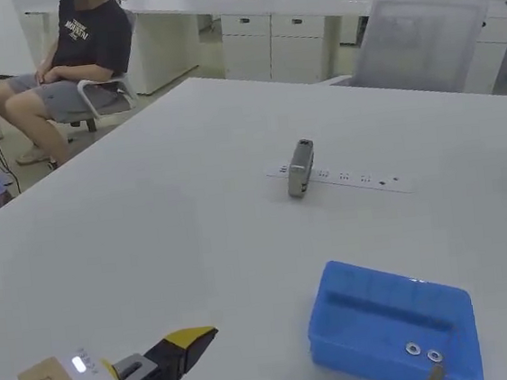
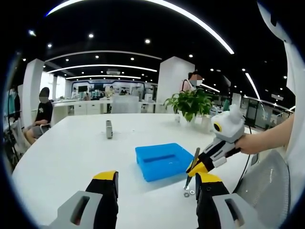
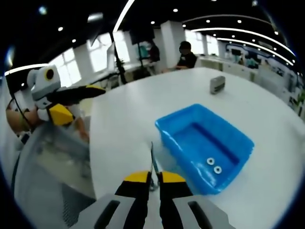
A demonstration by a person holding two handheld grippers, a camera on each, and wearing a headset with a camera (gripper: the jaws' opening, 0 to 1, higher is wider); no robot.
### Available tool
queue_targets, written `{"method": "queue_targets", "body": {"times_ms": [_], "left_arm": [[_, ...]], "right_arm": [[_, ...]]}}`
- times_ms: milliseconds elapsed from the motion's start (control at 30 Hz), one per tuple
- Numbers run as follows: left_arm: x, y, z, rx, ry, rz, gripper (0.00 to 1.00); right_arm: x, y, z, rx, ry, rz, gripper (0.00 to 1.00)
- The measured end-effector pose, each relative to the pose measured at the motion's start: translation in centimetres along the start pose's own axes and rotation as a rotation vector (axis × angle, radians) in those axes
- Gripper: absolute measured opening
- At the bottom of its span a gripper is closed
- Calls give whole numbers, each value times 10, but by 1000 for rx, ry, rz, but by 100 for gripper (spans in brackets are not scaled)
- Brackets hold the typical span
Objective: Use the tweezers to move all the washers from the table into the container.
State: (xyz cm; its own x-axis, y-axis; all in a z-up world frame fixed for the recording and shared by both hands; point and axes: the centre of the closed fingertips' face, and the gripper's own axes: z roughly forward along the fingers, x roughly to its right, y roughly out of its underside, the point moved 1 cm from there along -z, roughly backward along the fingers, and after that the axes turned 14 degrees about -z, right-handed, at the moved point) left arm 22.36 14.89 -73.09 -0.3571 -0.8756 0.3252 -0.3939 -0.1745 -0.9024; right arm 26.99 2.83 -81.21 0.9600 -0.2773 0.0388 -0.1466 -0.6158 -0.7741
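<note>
A blue container [image 1: 390,325] sits near the table's front edge, with two washers [image 1: 423,352] lying inside it. In the right gripper view they lie on the floor of the container [image 3: 205,145] as two washers [image 3: 214,165]. My right gripper [image 3: 152,179] is shut on thin tweezers [image 3: 151,160], whose tip points at the table just beside the container. In the left gripper view, the right gripper [image 2: 224,138] holds the tweezers [image 2: 193,167] over two washers [image 2: 189,193] on the table. My left gripper [image 2: 157,183] is open and holds nothing.
A white power strip [image 1: 352,178] with a grey adapter [image 1: 300,167] lies across the table's middle. A person [image 1: 76,54] sits at the far left and an office chair [image 1: 419,36] stands behind the table. A potted plant [image 2: 190,102] stands at the far end.
</note>
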Motion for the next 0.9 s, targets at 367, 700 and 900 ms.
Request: {"method": "queue_targets", "body": {"times_ms": [367, 700, 900], "left_arm": [[0, 1, 0, -6, 3, 5, 65], [1, 1, 0, -5, 2, 2, 65], [1, 0, 0, -2, 5, -4, 65]], "right_arm": [[-12, -1, 1, -37, -4, -185, 3], [-5, 1, -1, -8, 3, -93, 3], [-5, 1, -1, -9, 10, -91, 3]]}}
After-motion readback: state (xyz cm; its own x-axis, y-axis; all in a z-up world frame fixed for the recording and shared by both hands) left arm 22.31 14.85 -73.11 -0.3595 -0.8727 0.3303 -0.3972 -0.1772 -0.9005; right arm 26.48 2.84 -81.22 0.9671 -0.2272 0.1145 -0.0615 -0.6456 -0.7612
